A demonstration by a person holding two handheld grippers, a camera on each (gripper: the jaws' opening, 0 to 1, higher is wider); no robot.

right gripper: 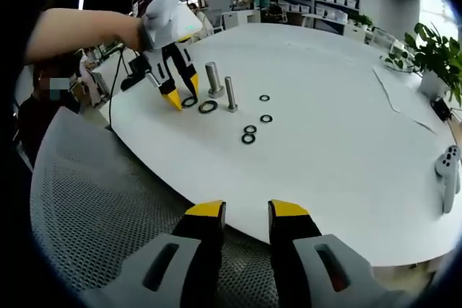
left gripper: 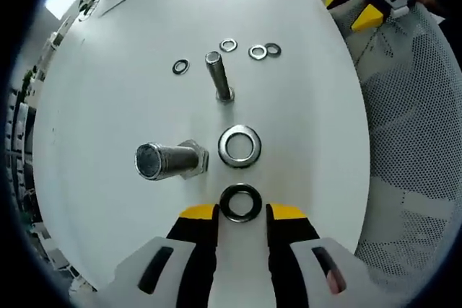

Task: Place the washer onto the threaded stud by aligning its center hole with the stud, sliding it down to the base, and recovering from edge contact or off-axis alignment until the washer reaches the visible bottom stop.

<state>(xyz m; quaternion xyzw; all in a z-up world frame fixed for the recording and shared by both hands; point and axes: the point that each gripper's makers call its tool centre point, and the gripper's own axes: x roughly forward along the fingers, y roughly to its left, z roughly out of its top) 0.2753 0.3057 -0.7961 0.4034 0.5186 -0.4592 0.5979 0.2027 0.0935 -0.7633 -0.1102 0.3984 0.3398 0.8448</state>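
Steel washer framed between the left claw's spread tips, ready for pickup.

Left claw [left gripper: 242,212] straddles a dark washer [left gripper: 240,203] flat on the table [left gripper: 310,128]; the big stud [left gripper: 164,161] stands just ahead-left. Right claw [right gripper: 247,209], released, idles well back over a mesh chair [right gripper: 94,200].

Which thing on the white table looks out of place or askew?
Nothing looks damaged or spilled. Both bolts, the thick one and the thin one, stand upright, and the washers lie flat. The left gripper is open around a dark washer. The right gripper waits, open, over a mesh chair.
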